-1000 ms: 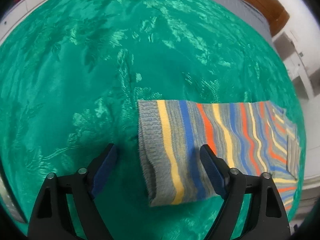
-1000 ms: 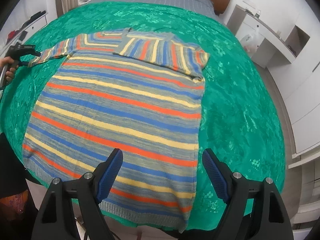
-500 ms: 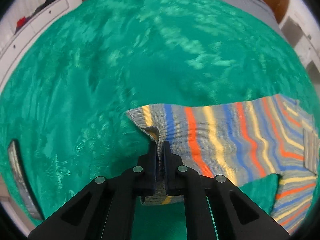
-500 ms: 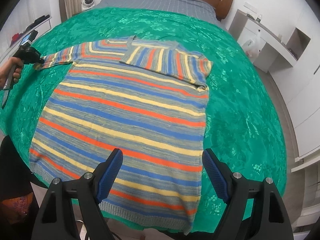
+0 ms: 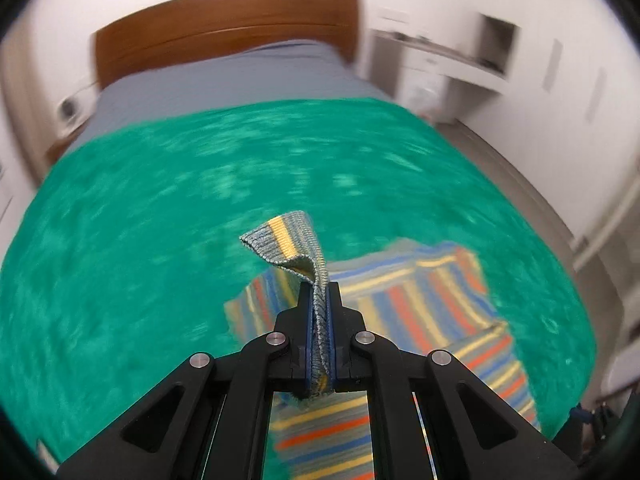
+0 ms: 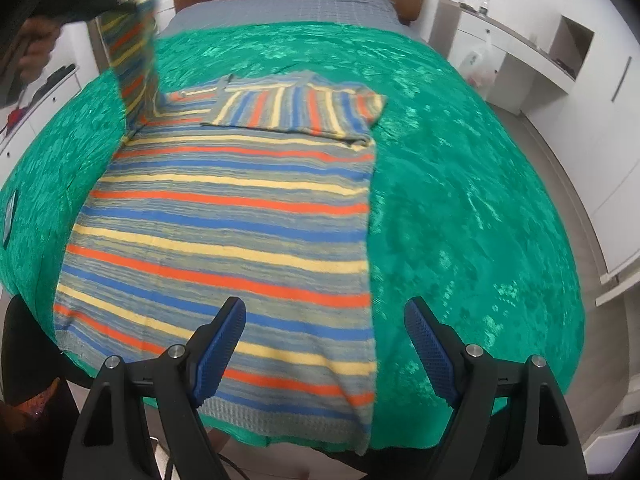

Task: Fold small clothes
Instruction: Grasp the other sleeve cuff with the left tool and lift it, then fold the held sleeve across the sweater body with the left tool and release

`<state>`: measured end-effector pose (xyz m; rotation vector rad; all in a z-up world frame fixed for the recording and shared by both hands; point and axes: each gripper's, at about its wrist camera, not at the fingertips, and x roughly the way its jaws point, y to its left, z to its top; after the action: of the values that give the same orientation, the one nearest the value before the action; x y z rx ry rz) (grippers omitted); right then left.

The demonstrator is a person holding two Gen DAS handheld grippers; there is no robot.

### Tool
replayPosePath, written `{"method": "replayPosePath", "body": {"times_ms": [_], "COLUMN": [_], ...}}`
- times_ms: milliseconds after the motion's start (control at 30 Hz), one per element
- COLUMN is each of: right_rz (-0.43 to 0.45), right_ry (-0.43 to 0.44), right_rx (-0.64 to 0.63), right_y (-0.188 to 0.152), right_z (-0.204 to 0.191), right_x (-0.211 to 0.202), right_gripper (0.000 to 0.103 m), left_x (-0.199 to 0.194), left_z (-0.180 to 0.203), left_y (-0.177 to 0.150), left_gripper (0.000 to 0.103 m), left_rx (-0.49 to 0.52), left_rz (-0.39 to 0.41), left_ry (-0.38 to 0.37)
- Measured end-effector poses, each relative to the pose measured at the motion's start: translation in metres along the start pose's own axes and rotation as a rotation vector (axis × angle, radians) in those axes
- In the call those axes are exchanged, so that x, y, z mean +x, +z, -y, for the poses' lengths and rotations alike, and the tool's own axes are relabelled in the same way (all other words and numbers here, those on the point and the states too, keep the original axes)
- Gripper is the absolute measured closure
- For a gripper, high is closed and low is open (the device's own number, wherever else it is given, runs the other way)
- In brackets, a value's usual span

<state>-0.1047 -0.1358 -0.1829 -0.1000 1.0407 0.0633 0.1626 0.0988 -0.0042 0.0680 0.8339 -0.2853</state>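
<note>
The striped knit sweater (image 6: pixel 224 216) lies flat on the green bedspread (image 6: pixel 460 200), its left sleeve cuff (image 5: pixel 294 246) clamped in the left gripper (image 5: pixel 319 304) and raised at 10 o'clock, while the right gripper (image 6: pixel 325 340) hangs released above the hem; the soft knit likely droops, so edges seem best to grasp.

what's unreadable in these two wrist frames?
- Left wrist view: bedspread and sweater are motion-blurred; the left gripper hides the sleeve cuff where it is clamped.
- Right wrist view: top left is blurred, so the grip on the raised sleeve is unclear; the right gripper covers part of the hem.
</note>
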Motion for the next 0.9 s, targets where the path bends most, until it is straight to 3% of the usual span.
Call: {"method": "replayPosePath", "body": {"times_ms": [67,133,200,233,333,433,500,600,667,767,833,900], "right_rz": [0.000,-0.004,-0.013,-0.016,-0.010,-0.030,-0.051,-0.067,-0.063,-0.050,-0.047,-0.056], "right_ry": [-0.011,-0.020,-0.028,-0.029,-0.040,-0.047,-0.042,-0.029,-0.025,-0.022,-0.026,-0.028], "right_rx": [0.019,0.037,0.059,0.065,0.085,0.108,0.114,0.102,0.079,0.035,0.017,0.008], "right_y": [-0.006,-0.010,-0.015,-0.015,-0.019,-0.023,-0.023,-0.019,-0.017,-0.011,-0.010,-0.011], "right_z": [0.007,0.014,0.021,0.025,0.035,0.043,0.045,0.038,0.031,0.016,0.010,0.007], "right_x": [-0.002,-0.003,-0.002,-0.001,-0.003,0.003,0.011,0.019,0.020,0.019,0.018,0.020], "right_gripper": [0.022,0.022,0.022,0.022,0.022,0.022,0.022,0.022,0.022,0.022,0.022,0.022], "left_x": [0.030,0.063,0.096,0.098,0.085,0.078,0.083,0.112,0.137,0.160,0.169,0.164], "left_z": [0.037,0.072,0.100,0.103,0.079,0.014,-0.029,-0.078,-0.085,-0.068,-0.060,-0.069], "left_y": [-0.001,-0.009,-0.024,-0.030,-0.041,-0.041,-0.047,-0.068,-0.076,-0.082,-0.083,-0.085], "left_gripper": [0.098,0.090,0.047,0.044,0.035,0.032,0.033,0.037,0.044,0.048,0.101,0.099], "left_rx": [0.040,0.082,0.111,0.106,0.022,-0.127,-0.232,-0.366,-0.369,-0.303,-0.284,-0.359], "left_rz": [-0.031,-0.090,-0.184,-0.184,-0.133,-0.078,-0.106,-0.222,-0.302,-0.345,-0.330,-0.288], "left_ry": [-0.049,-0.104,-0.100,-0.096,-0.161,-0.080,-0.028,-0.047,-0.080,-0.058,-0.039,0.015]}}
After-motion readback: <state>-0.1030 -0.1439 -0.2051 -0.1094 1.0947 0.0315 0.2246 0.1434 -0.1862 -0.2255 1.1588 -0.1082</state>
